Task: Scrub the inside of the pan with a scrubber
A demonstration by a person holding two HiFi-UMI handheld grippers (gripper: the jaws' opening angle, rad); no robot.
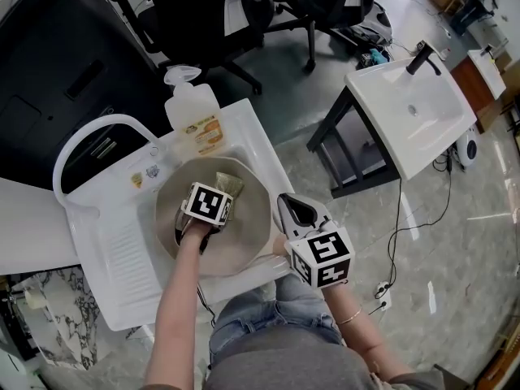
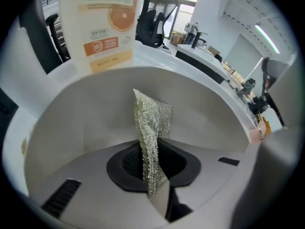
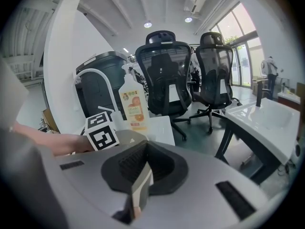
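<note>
Scrubber: a silvery woven-mesh scrubber cloth is inside the pale beige round pan, draped up the pan's far inner wall. Its lower end is pinched in the left hand-held gripper, whose jaws are pressed together on the mesh. From the head view the left hand-held gripper reaches well into the bowl of the pan, with the scrubber at its tip.

Right hand-held gripper sits at the pan's near-right edge. Its jaws are closed on a thin pale lip, most likely the pan's rim, to hold it steady.

Pan sits in the basin of a white moulded sink counter. A translucent pump bottle with an orange label stands just behind it, beside a white curved tap.

Progress — tool gripped, pan braced, mesh against the inner wall, so scrubbing looks under way or just starting. No suds, water or grime show, so I cannot tell how much of the surface is done. Floor and side walls are probably left to cover.
</note>
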